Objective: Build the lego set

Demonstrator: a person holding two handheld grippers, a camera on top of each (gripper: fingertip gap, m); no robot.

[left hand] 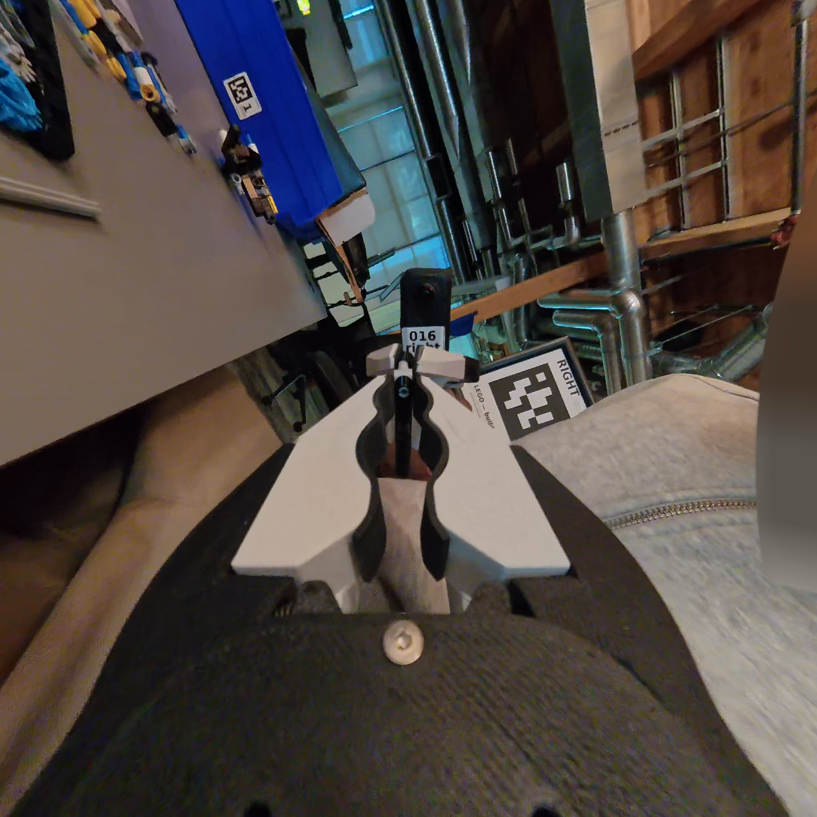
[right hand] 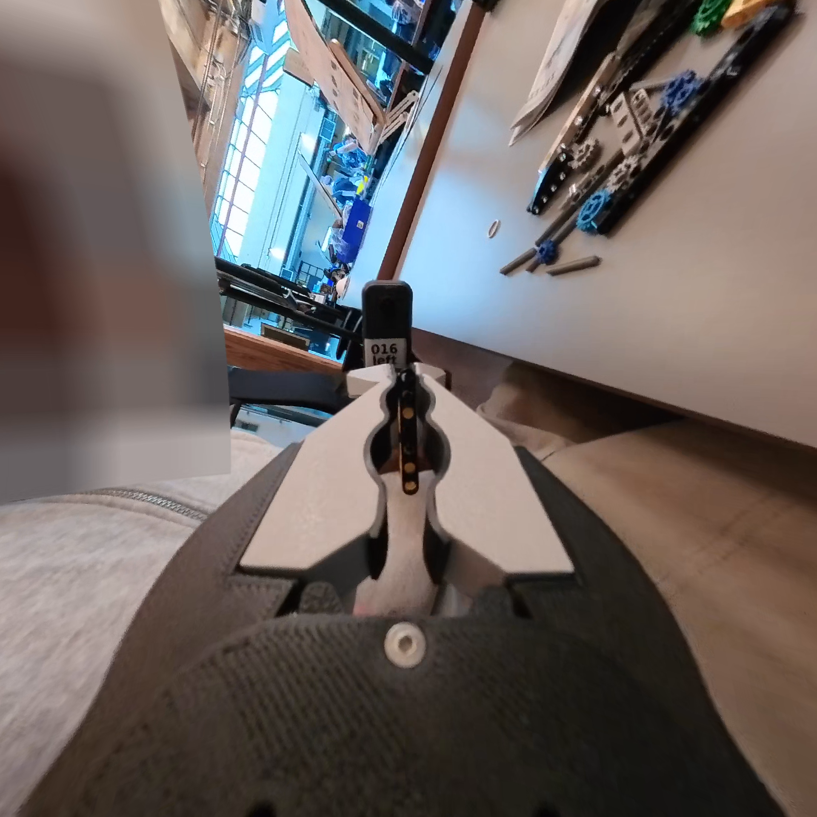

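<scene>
Both grippers are held off the table's edge, over a person's lap, pointing at each other tip to tip. My left gripper (left hand: 403, 391) is shut on a thin black lego beam (left hand: 403, 435) seen edge-on. My right gripper (right hand: 406, 387) is shut on a black lego beam with tan pins (right hand: 407, 442). I cannot tell whether this is one beam or two joined pieces. The right gripper also shows in the left wrist view (left hand: 420, 362), just beyond the beam. The left gripper also shows in the right wrist view (right hand: 393, 376).
The grey table (right hand: 574, 331) holds a black lego frame with blue gears (right hand: 641, 132), grey axles (right hand: 572, 264), a small ring (right hand: 494, 228) and a booklet (right hand: 552, 66). Yellow and blue parts (left hand: 115, 57), a small dark assembly (left hand: 247, 177) and a blue bin (left hand: 274, 124) show on the other side. The grippers are tip to tip, or close to it.
</scene>
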